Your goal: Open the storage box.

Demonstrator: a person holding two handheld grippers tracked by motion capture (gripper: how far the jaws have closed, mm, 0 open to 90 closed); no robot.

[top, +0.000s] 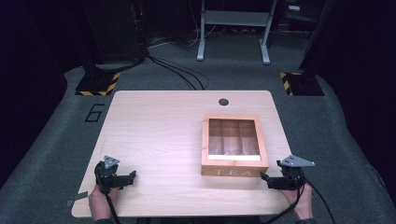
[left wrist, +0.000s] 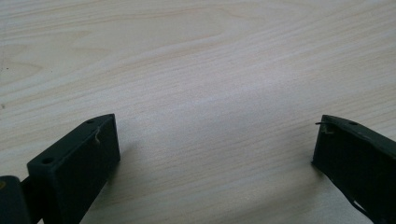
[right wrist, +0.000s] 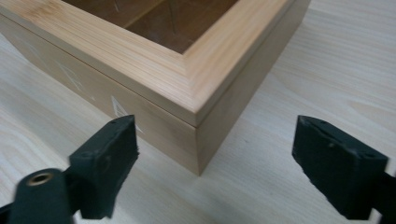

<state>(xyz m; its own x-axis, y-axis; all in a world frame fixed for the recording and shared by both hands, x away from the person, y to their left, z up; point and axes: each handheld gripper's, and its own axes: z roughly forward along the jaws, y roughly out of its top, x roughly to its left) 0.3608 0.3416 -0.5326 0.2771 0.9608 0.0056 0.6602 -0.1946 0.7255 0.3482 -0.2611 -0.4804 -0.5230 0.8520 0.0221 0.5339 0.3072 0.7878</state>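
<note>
Right tongs (top: 265, 179) spread near tea box (top: 234, 144) corner (untouched); left tongs (top: 132, 176) spread.

A pale, wood-grained rectangular tabletop (top: 154, 135) with rounded corners and a round dark cable hole (top: 223, 101) near its far edge is standing on grey carpeted floor (top: 60, 135). A black numeral 6 (top: 95, 113) is showing on the carpet at the table's left. Behind, 2 black bases edged with yellow-and-black hazard tape (top: 97, 84) (top: 301, 84) are sitting, black cables (top: 180, 70) are trailing across the floor, and a grey metal frame (top: 233, 32) is standing in dim light.
</note>
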